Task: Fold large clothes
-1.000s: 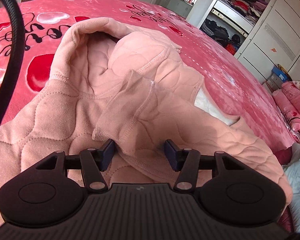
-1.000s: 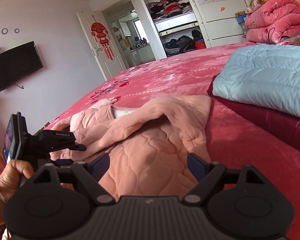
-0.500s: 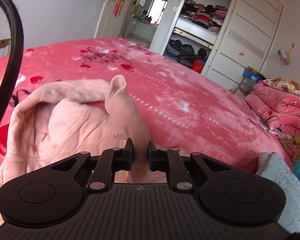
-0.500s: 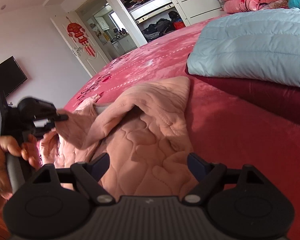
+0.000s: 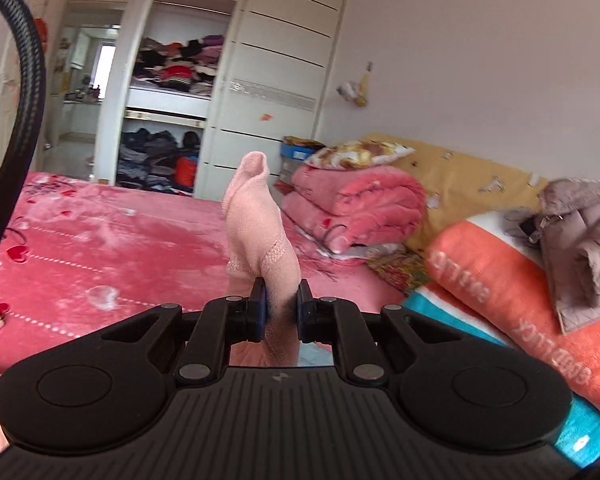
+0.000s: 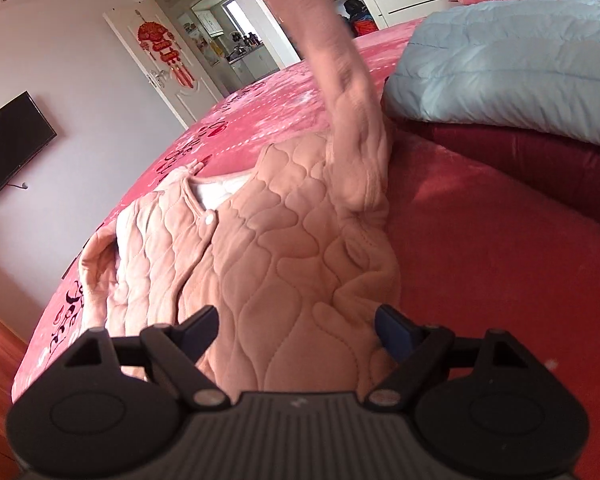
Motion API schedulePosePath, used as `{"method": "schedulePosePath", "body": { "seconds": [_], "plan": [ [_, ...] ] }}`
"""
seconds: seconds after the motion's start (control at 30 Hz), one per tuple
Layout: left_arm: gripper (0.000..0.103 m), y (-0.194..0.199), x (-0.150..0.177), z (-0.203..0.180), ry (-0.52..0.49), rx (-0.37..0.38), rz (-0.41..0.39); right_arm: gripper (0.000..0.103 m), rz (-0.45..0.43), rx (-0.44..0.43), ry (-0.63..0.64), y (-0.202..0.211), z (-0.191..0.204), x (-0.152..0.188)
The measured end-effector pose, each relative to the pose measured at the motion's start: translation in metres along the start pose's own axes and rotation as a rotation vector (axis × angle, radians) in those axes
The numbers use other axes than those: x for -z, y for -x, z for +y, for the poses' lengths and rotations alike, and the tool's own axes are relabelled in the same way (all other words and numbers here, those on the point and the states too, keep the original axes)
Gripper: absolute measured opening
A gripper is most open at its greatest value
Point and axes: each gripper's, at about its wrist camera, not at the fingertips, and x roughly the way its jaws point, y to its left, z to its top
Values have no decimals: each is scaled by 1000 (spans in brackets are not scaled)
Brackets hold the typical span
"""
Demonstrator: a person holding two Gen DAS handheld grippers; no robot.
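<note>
Now my left gripper is clamped on the sleeve of the pink quilted jacket, its blue pads pressed tight against the cloth from both sides. The sleeve end sticks up past the fingertips, its open cuff at the top, lifted clear above the red bed. Behind it, in my left view, stands a white wardrobe with its left part open and shelves full of clothes. Further right lies a rolled pink blanket, then an orange one with a grey coat thrown on top. A black cable curves down the left edge.

From my right camera the jacket lies spread on the bed, collar and a white button toward the left, its body running down toward me. The raised sleeve rises, blurred, from the jacket's far right shoulder up out of the top of the view. My right gripper is wide open, low over the jacket's near hem; the cloth lies between and under the two fingers, but the pads do not press it. To the right of the jacket the bed is bare red plush, and beyond that sits a folded pale blue quilt on a dark red one. On the far left wall hangs a black TV.
</note>
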Motion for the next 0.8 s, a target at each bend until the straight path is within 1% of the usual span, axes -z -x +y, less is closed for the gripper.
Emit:
{"method": "schedulePosePath", "body": {
  "seconds": [0.1, 0.2, 0.33, 0.47, 0.57, 0.7, 0.73, 0.77, 0.8],
  "plan": [
    [13, -17, 3, -48, -84, 64, 49, 86, 18, 7, -3, -3, -1, 2],
    [12, -30, 16, -90, -147, 113, 97, 86, 33, 4, -8, -4, -2, 2],
    [12, -57, 41, -132, -236, 142, 166, 87, 59, 6, -7, -5, -2, 0],
    [12, -87, 79, -157, -301, 148, 244, 88, 88, 2, -1, -7, -2, -1],
    [13, -105, 107, -168, -347, 152, 293, 88, 102, 7, -4, -8, -3, -1],
    [14, -120, 144, -185, -432, 140, 359, 89, 109, 6, 8, -10, -1, -1],
    [17, -121, 151, -188, -448, 137, 369, 89, 111, 6, 9, -10, -1, -1],
    [22, -122, 154, -190, -456, 139, 375, 90, 113, 4, 10, -10, -2, 0],
    [24, -123, 156, -192, -460, 140, 380, 90, 114, 1, 10, -11, -1, 0]
  ]
}}
